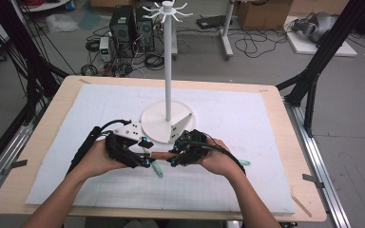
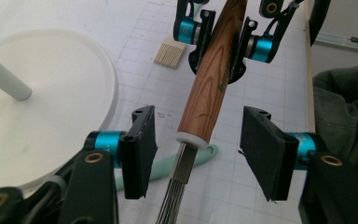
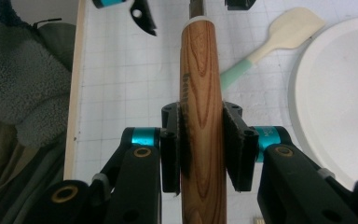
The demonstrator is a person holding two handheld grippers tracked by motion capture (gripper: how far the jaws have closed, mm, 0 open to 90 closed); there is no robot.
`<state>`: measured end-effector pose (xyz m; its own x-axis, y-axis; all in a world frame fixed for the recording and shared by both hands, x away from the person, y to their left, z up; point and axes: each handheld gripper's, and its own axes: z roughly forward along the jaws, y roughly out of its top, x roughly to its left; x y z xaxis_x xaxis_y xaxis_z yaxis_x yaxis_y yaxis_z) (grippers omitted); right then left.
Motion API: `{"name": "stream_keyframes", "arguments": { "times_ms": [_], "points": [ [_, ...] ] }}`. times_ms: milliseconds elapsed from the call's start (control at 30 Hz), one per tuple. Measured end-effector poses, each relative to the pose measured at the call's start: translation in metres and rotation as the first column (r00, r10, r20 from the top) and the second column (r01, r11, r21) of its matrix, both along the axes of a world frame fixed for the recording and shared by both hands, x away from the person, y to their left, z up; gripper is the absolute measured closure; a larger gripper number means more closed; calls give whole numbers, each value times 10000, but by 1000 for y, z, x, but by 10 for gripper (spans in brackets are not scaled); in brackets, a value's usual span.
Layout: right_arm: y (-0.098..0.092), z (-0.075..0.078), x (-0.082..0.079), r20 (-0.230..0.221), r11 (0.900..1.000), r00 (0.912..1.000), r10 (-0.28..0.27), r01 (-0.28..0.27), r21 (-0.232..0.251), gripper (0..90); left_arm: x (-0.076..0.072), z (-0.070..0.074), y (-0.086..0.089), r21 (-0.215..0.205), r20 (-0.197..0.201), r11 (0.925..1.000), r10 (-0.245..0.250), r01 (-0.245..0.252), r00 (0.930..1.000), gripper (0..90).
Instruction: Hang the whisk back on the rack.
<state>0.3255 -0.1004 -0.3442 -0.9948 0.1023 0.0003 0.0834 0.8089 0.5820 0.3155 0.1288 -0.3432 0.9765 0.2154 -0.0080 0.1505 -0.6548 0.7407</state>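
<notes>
Overhead, a wooden table (image 1: 43, 142) carries a white gridded mat (image 1: 247, 142), and on the mat's middle stands a white stand (image 1: 168, 71): a round base, a thin pole and a ring of hooks on top. Just in front of the stand's base, the two hands meet over the mat. The right gripper (image 3: 200, 144) is clamped on the wooden handle of a whisk (image 3: 200, 116), its pads pressing both sides of the wood, and the handle is held level above the mat. The left gripper (image 2: 198, 154) has its jaws standing apart on either side of the whisk's white collar and wire stem, with gaps showing between the pads and the whisk, so it grips nothing. A spatula (image 3: 279, 42) with a mint-green handle and a cream blade lies on the mat beside the stand's base, partly under the whisk. A small ridged beige block (image 2: 170, 52) lies flat on the mat near the stand's base too. Beyond the stand, past the table's far edge, the grey floor holds black computer boxes (image 1: 130, 28), tangled cables (image 1: 256, 45) and a cardboard box (image 1: 264, 13). Black frame legs (image 1: 313, 71) rise to the right of the stand.
</notes>
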Motion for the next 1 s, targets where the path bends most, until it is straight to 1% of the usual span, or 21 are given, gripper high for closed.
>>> {"name": "stream_keyframes", "arguments": {
  "times_ms": [67,100,200,233,300,333,367,467,533,633,767,833,1000],
  "points": [
    [2,0,0,45,10000,10000,42,-42,14,705,0,0,0,42,-35,10000,19,-19,10000,472],
    [2,1,0,-20,10000,10000,33,-33,-9,705,1,0,0,164,-56,9999,-53,54,10000,481],
    [5,1,0,87,9999,9999,113,-113,-49,705,1,-2,-1,239,-118,9997,-48,51,9999,495],
    [5,1,-1,-5,9999,10000,99,-99,-59,706,1,-3,-2,316,-143,9995,-43,47,9999,502],
    [7,3,-1,56,9999,9999,137,-137,-78,705,1,-4,-3,399,-121,9992,-35,40,9999,504],
    [8,3,-1,119,9998,9997,207,-206,-65,705,1,-4,-3,515,-87,9986,-86,91,9999,511],
    [9,4,-1,173,9998,9997,177,-176,-61,705,1,-4,-3,478,-105,9988,-97,102,9999,523],
    [10,5,-1,184,9998,9997,179,-179,-31,706,2,-5,-3,561,-113,9983,-117,123,9999,543],
    [10,5,-2,162,9998,9997,176,-175,-73,706,2,-5,-4,624,-205,9980,-113,126,9997,559],
    [11,5,-2,192,9998,9996,191,-190,-57,705,3,-6,-4,704,-277,9974,-125,145,9995,564],
    [13,4,-3,237,9996,9994,252,-249,-136,706,2,-9,-7,803,-268,9965,-195,216,9995,564],
    [14,4,-3,199,9995,9994,295,-293,-121,705,3,-10,-8,846,-306,9961,-215,241,9993,564],
    [16,6,-3,260,9992,9990,371,-367,-158,706,4,-11,-8,914,-427,9953,-290,328,9987,606]
  ]
}}
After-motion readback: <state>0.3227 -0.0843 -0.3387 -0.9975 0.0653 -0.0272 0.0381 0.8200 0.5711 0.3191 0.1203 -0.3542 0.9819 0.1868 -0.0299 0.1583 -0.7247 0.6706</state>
